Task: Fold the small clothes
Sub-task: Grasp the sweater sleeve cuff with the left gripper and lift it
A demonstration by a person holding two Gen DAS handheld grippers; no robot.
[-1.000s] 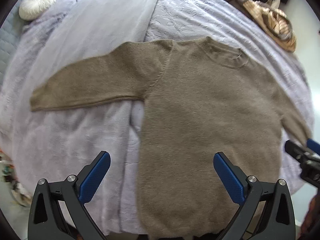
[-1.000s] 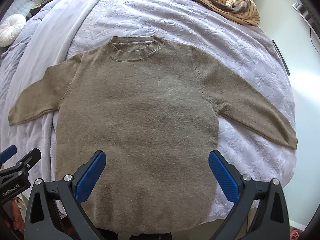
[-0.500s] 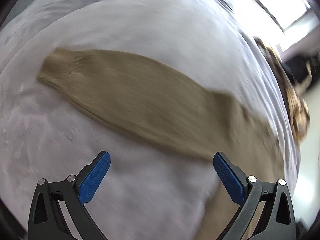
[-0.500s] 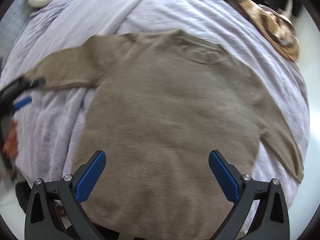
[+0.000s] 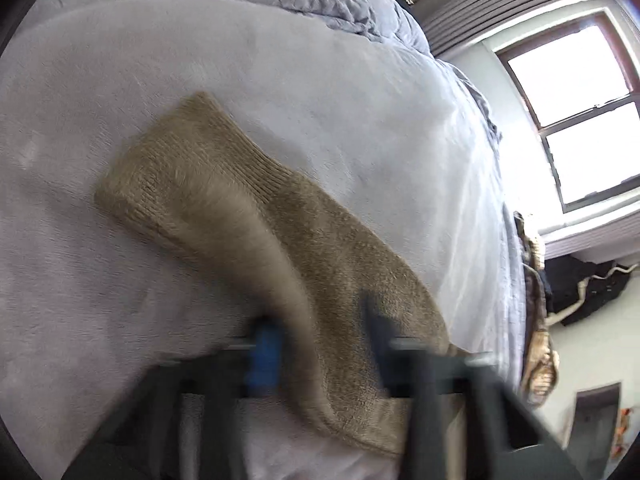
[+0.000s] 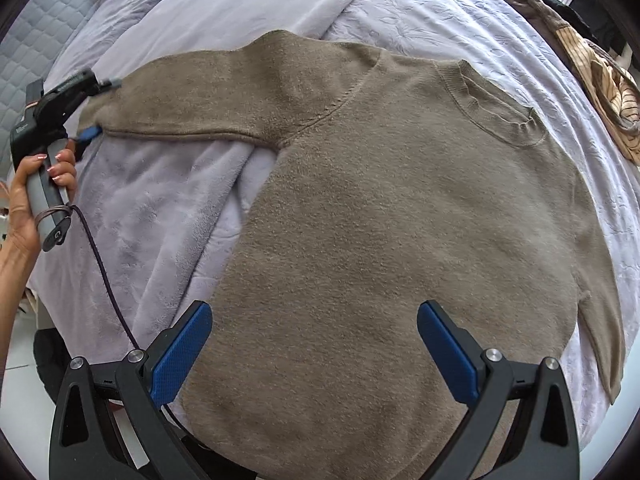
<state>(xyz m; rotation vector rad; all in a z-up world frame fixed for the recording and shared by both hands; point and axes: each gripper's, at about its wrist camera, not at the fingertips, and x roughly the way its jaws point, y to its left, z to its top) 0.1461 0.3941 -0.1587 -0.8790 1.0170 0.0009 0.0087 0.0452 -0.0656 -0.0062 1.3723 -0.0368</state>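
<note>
Left hand (image 6: 38,196) wraps the grey handle, wrist angled down beside the bed's edge. Left gripper (image 6: 94,110) sits at the cuff end of the sleeve (image 5: 224,216) of the olive-brown knitted sweater (image 6: 400,220) — jaws closing on the cuff, knit between them, motion-blurred in its own view. Right gripper (image 6: 316,344) points steeply down over the sweater's lower body, jaws wide apart, nothing between the pads. Sweater lies flat, front up, on the lilac fleece blanket (image 6: 160,208) covering the bed. A second ago the left gripper stood wide open near the hem; it has since crossed to the cuff.
</note>
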